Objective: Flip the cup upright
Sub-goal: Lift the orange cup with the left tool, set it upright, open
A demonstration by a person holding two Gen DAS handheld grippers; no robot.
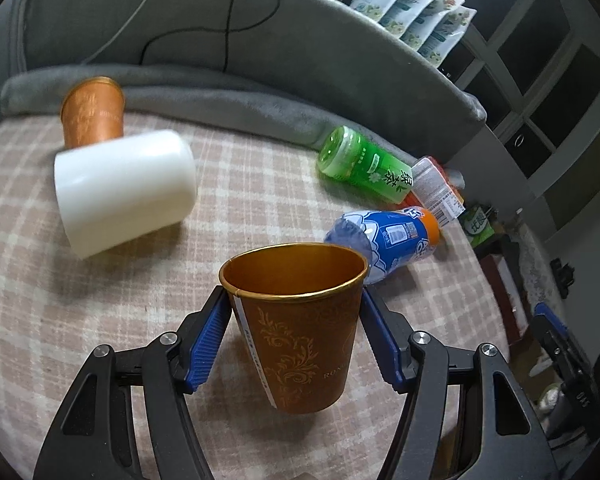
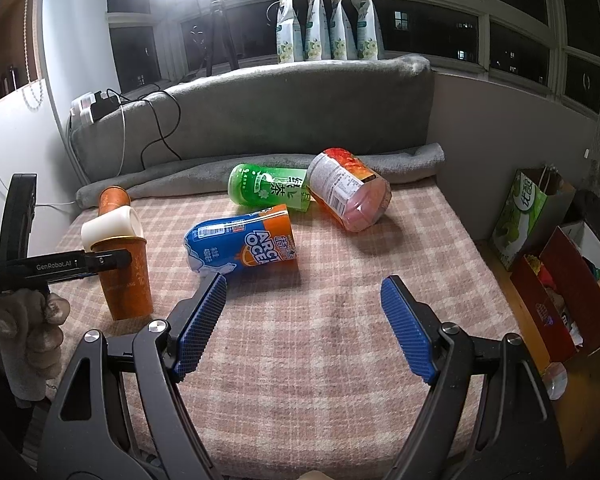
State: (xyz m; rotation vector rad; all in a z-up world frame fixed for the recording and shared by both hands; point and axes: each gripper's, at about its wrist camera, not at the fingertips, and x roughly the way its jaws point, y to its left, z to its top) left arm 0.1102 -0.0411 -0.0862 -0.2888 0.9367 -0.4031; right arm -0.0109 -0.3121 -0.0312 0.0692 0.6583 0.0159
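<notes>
A brown paper cup with gold rim [image 1: 300,328] stands upright, mouth up, between the blue pads of my left gripper [image 1: 294,308], which is shut on its upper wall. In the right wrist view the same cup [image 2: 126,280] stands on the checked blanket at the left, with the left gripper [image 2: 112,261] at its rim. My right gripper [image 2: 302,300] is open and empty over the blanket's middle. A white cup [image 1: 124,190] lies on its side at the far left. A second brown cup [image 1: 92,114] lies behind it.
Three bottles lie on the blanket: blue-orange [image 2: 244,244], green [image 2: 270,190] and red-orange [image 2: 350,190]. A grey cushion [image 2: 260,120] with cables backs the surface. Pouches [image 2: 328,20] stand on the sill. Bags and boxes [image 2: 540,256] sit beside the right edge.
</notes>
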